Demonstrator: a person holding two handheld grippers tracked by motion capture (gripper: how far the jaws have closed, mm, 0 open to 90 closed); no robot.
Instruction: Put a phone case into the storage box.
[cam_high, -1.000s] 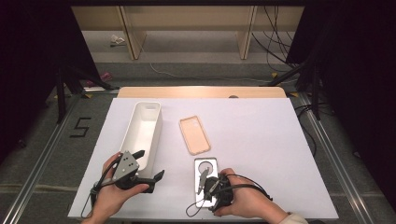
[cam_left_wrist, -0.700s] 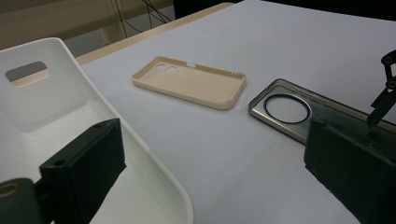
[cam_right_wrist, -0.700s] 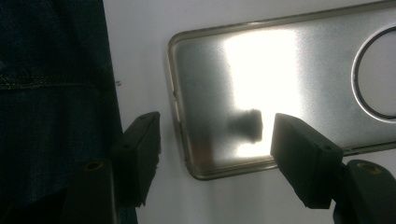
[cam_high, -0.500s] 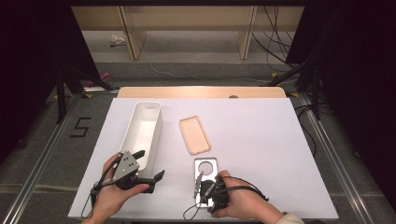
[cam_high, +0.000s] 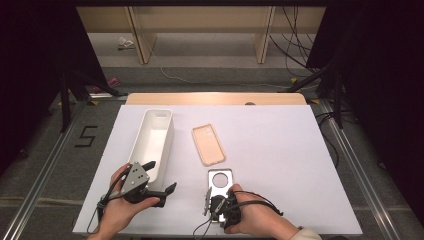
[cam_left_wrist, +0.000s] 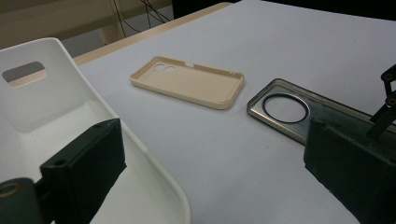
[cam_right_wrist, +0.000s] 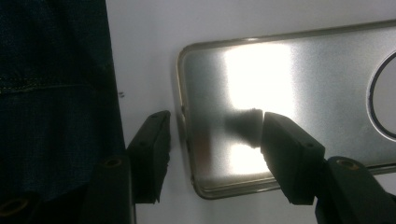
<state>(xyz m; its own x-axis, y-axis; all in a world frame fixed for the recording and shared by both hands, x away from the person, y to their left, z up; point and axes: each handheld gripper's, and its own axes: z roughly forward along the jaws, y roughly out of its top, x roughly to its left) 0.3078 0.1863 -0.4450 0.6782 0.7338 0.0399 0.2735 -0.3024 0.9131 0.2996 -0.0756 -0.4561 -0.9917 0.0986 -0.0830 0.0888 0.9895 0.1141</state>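
A smoky clear phone case (cam_high: 220, 181) with a round camera hole lies near the table's front edge. My right gripper (cam_high: 212, 205) is open at its near end. In the right gripper view the gripper (cam_right_wrist: 215, 144) straddles the short edge of the case (cam_right_wrist: 289, 88), one jaw on the table outside, the other over the case's inner face. A beige phone case (cam_high: 209, 145) lies open side up behind it. My left gripper (cam_high: 161, 176) is open beside the near end of a long white bin (cam_high: 157, 137). In the left gripper view (cam_left_wrist: 215, 186) nothing sits between the jaws.
The white bin (cam_left_wrist: 140, 154) has a handle slot at its far end. The beige case (cam_left_wrist: 189, 84) and the smoky case (cam_left_wrist: 285, 109) lie side by side on the white table (cam_high: 280, 150). Dark denim cloth (cam_right_wrist: 51, 93) shows past the table edge.
My right gripper has shifted a little to the left, settling over the near end of the smoky case. The left gripper and both cases have stayed put.
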